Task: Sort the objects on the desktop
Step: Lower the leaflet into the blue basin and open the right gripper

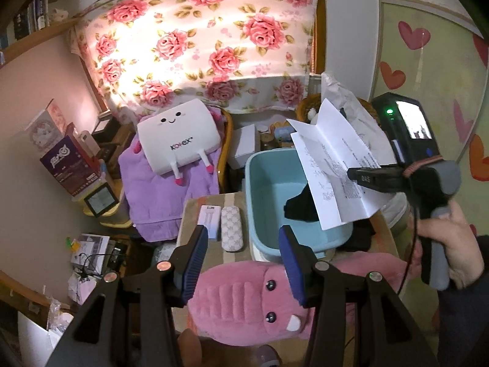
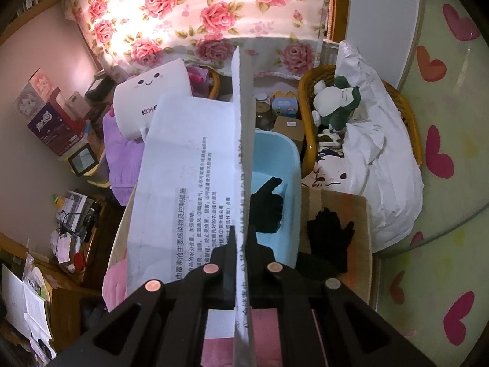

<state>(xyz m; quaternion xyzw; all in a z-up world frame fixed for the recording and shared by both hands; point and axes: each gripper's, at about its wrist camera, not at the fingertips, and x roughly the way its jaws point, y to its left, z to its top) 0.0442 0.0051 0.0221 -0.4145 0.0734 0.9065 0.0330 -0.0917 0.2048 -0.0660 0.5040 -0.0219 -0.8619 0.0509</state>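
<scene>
The right tongs (image 2: 241, 238) are clamped on a folded paper sheet (image 1: 333, 165) above the blue tub (image 1: 266, 180); the thin sheet may slip sideways. The left tongs (image 1: 243, 260) are held apart, empty.

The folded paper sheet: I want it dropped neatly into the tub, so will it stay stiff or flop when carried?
Probably floppy: the paper sheet bends along its creases beyond the right hand-held gripper. Likely light, so it may flutter rather than drop straight.

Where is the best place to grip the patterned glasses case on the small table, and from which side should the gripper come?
Probably across the middle of the glasses case, from above. It lies flat, long and narrow; the open left gripper could span its width. The white box crowds one long side.
</scene>
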